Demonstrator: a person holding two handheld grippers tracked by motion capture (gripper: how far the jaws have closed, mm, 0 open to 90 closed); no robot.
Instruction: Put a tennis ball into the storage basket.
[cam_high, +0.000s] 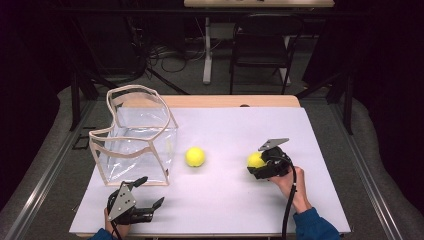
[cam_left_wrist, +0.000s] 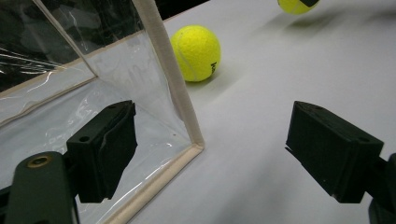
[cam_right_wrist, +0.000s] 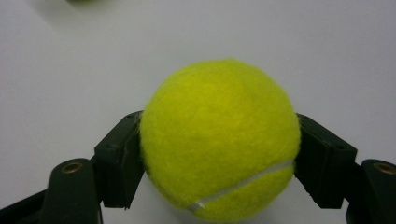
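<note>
The right gripper sits at the lower right of the high view, its jaws clamped on a yellow tennis ball. In the right gripper view the held ball occupies the centre of the frame, with one black jaw pressed against each side of it and the white table surface behind. The person's right hand grips the tool from below, with a blue sleeve at the bottom edge. A second tennis ball rests on the table at the centre of the high view, well apart from the held one and just right of a clear plastic bag with beige trim, which stands open at the left centre. The left gripper lies at the lower left of the high view, jaws spread wide and holding nothing. In the left gripper view one jaw stands in front of the bag's transparent wall at the lower left, the other over bare table at the lower right, and the bag's trimmed corner edge runs between them; the free ball lies beyond, near that edge, in the upper centre.
</note>
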